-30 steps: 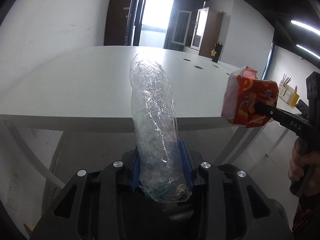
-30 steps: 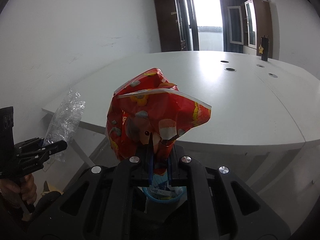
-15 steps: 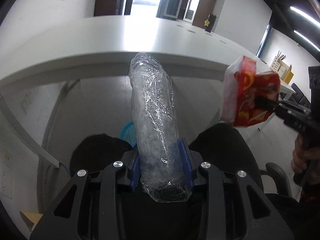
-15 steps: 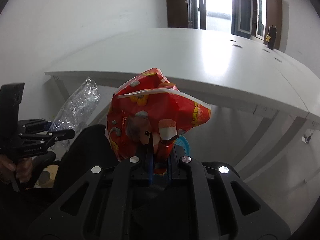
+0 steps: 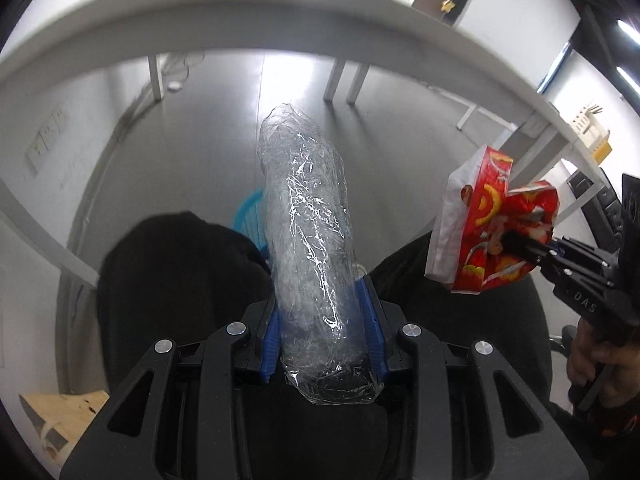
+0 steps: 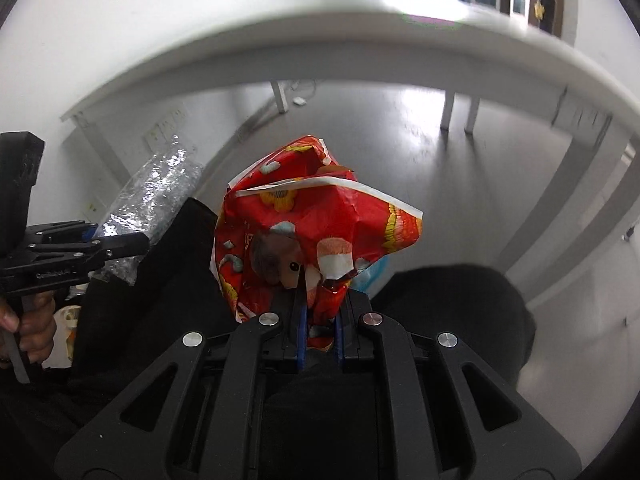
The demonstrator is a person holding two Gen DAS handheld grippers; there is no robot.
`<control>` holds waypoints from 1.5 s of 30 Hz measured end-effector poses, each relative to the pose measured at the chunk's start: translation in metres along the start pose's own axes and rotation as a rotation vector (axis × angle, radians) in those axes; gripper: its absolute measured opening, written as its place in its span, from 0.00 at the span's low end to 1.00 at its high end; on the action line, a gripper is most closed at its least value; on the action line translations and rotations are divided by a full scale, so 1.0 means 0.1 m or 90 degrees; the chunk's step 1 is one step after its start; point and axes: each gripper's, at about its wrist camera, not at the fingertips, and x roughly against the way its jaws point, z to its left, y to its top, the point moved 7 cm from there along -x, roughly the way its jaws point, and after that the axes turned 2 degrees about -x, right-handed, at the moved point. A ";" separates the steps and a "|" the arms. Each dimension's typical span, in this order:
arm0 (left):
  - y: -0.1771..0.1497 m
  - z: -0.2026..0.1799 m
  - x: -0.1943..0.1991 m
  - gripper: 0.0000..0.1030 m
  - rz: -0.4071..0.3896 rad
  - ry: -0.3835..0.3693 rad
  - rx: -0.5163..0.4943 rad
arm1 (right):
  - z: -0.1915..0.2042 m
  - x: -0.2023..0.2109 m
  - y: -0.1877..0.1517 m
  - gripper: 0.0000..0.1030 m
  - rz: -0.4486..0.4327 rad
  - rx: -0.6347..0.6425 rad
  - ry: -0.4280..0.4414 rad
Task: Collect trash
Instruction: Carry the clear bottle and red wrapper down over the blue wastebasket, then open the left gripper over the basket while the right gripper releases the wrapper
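My left gripper (image 5: 320,320) is shut on a crumpled clear plastic bottle (image 5: 308,240) that sticks up and forward between its blue pads. My right gripper (image 6: 319,332) is shut on a red snack bag (image 6: 312,232). Both are held below the table edge, above my lap. A blue bin (image 5: 248,216) shows on the floor behind the bottle, mostly hidden; a sliver of it (image 6: 374,272) shows behind the snack bag. The right gripper with the bag (image 5: 496,236) is at the right of the left wrist view; the left gripper with the bottle (image 6: 152,204) is at the left of the right wrist view.
The white table's edge (image 5: 280,12) arcs overhead, with white legs (image 5: 344,80) beyond. My black-clad knees (image 5: 172,264) flank the bin. The wall (image 5: 48,136) with sockets is to the left. A chair arm (image 5: 560,336) is at the right.
Both grippers have dropped from table height to below the table edge and tilted down toward the floor. The blue bin has come into view. Both still hold their trash.
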 end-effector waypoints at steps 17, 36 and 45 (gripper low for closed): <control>0.18 0.35 -1.04 0.34 0.104 0.044 0.005 | -0.23 -1.04 0.07 0.09 0.107 -0.018 -0.028; 0.49 0.54 -1.94 0.35 0.192 -0.038 0.109 | -0.51 -2.39 0.40 0.09 0.245 -0.075 -0.044; 0.67 0.69 -2.37 0.36 0.234 -0.039 0.154 | -0.55 -3.04 0.37 0.09 0.302 -0.096 -0.027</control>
